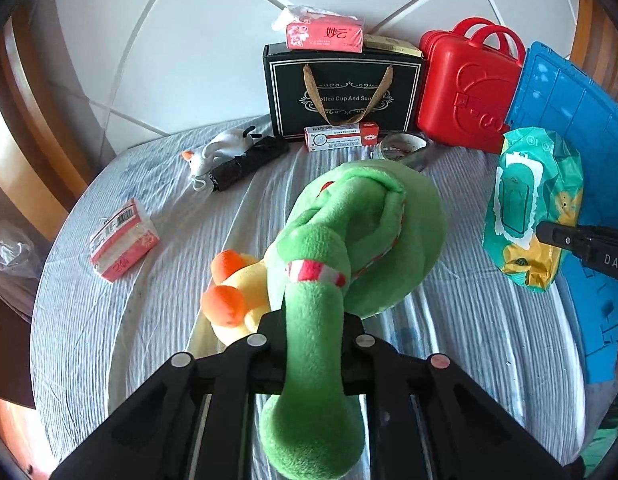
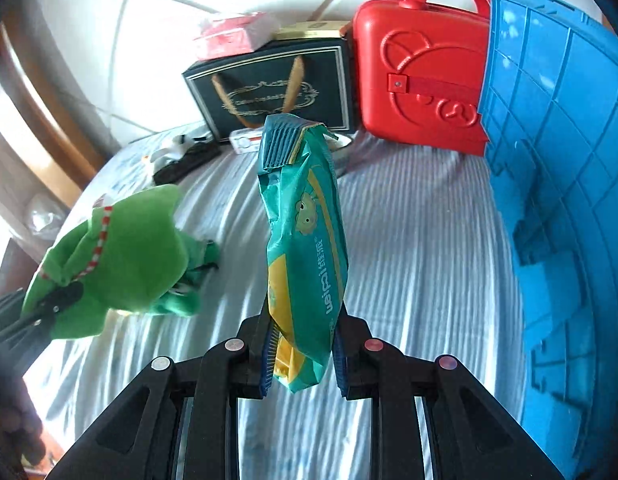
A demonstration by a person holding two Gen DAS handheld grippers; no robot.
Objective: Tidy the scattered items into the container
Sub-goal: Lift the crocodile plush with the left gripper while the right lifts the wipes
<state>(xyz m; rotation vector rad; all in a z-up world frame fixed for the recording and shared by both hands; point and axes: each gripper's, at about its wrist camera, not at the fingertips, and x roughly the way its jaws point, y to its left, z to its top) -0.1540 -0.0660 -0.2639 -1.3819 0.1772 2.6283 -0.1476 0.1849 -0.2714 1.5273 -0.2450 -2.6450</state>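
My left gripper [image 1: 313, 344] is shut on a limb of a green plush frog [image 1: 349, 232] and holds it above the table; the frog also shows in the right wrist view [image 2: 121, 256]. My right gripper [image 2: 303, 356] is shut on a teal and yellow wet-wipes pack [image 2: 305, 240], held upright in the air; the pack and the right gripper's fingers [image 1: 565, 238] show at the right of the left wrist view, the pack [image 1: 529, 204] beside the blue crate [image 1: 573, 120]. The crate [image 2: 557, 184] stands at the right.
On the striped tablecloth [image 1: 149, 320] lie a pink tissue pack [image 1: 123, 240], a small white plush with a black folded umbrella [image 1: 245, 160], a red-white box [image 1: 341, 136] and a tape roll [image 1: 401, 148]. A black gift box [image 1: 341, 88] and a red case [image 1: 465, 80] stand at the back.
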